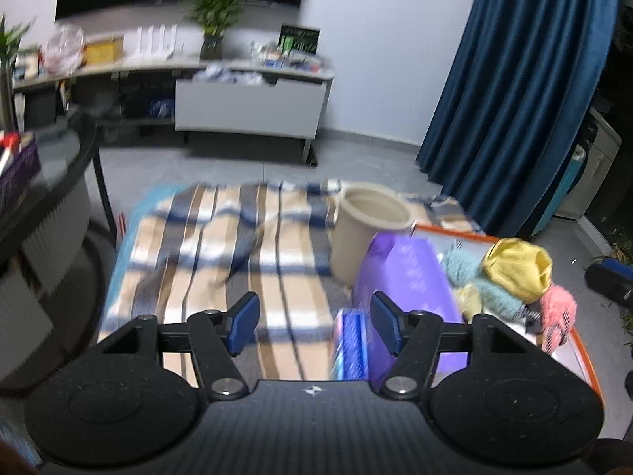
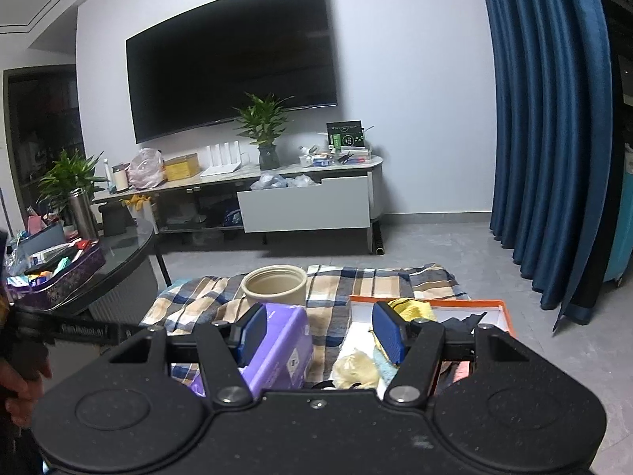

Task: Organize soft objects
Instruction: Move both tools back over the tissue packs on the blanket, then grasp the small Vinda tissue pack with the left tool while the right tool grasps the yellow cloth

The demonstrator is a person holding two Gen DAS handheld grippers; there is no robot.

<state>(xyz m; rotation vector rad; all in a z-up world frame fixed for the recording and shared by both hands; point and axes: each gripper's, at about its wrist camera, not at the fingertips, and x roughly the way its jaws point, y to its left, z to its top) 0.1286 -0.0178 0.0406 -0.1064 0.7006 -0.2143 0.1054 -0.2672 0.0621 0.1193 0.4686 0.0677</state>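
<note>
A plaid cloth (image 1: 221, 253) covers a low surface. On it stand a beige bucket (image 1: 368, 233) and a purple soft pack (image 1: 407, 285). An orange-rimmed white box (image 1: 585, 356) at the right holds soft items: a yellow cloth (image 1: 518, 269), teal fluffy pieces (image 1: 490, 297) and a pink fluffy piece (image 1: 558, 312). My left gripper (image 1: 314, 326) is open and empty above the cloth, left of the purple pack. In the right wrist view my right gripper (image 2: 318, 334) is open and empty above the gap between the purple pack (image 2: 277, 352) and the box (image 2: 431, 300). The bucket (image 2: 275, 285) stands behind.
A round dark glass table (image 2: 126, 253) with a purple tin (image 2: 59, 281) of small items stands at the left. A TV cabinet (image 2: 277, 194) with plants is against the far wall. A blue curtain (image 2: 554, 118) hangs at the right. The floor is grey tile.
</note>
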